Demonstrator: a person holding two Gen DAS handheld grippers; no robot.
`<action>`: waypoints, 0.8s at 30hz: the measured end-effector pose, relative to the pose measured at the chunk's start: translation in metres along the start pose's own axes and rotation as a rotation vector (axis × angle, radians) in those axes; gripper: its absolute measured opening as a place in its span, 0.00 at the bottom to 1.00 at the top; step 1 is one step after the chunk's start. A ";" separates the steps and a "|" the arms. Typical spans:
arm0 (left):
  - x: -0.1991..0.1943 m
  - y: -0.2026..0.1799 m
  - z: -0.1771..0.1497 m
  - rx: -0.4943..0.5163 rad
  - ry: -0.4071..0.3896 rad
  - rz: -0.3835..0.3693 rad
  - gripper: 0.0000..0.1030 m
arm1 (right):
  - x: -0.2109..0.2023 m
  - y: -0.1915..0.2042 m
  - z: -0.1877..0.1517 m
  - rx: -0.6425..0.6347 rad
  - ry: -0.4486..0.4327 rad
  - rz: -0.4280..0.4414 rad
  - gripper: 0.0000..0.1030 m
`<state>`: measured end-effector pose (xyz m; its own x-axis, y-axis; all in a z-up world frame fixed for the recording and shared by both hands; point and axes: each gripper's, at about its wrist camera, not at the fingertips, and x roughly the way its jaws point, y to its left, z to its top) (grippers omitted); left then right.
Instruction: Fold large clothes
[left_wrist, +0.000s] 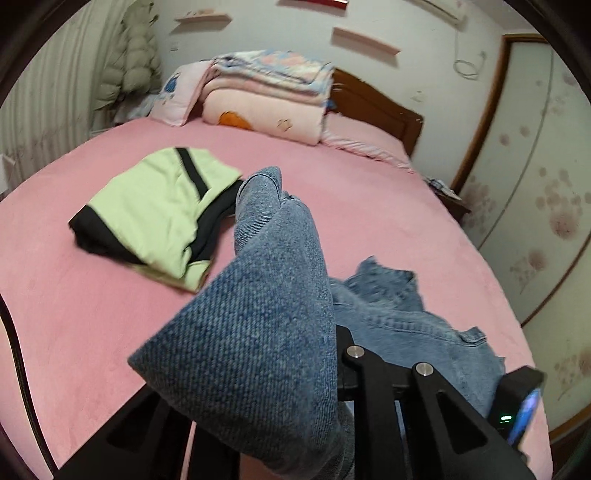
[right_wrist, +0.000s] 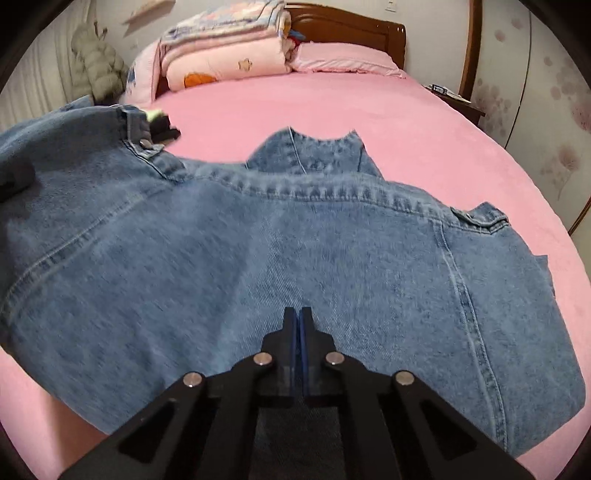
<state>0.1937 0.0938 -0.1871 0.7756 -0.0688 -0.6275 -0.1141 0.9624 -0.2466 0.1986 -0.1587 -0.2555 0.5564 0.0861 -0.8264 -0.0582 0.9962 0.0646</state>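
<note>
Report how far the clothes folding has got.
Done: the green-and-black garment lies folded on the pink bed. In hand: the denim jacket, its sleeve held by the left gripper; right gripper shut at its hem. Left: folding the spread jacket.

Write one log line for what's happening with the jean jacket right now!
step: folding denim jacket | left gripper: shut on denim jacket, fabric lifted | right gripper: shut at hem | surface: pink bed
</note>
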 end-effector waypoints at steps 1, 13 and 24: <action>-0.002 -0.004 0.002 0.000 -0.005 -0.011 0.14 | 0.007 -0.001 -0.001 0.004 0.030 0.031 0.01; -0.016 -0.085 0.008 0.081 -0.004 -0.178 0.13 | 0.028 -0.031 -0.006 0.128 0.154 0.274 0.01; -0.004 -0.190 -0.013 0.227 0.083 -0.313 0.12 | -0.032 -0.107 -0.014 0.234 0.047 0.237 0.00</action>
<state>0.2042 -0.0922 -0.1478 0.6975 -0.3803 -0.6073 0.2673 0.9244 -0.2719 0.1757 -0.2678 -0.2439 0.5108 0.3206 -0.7977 0.0138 0.9247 0.3804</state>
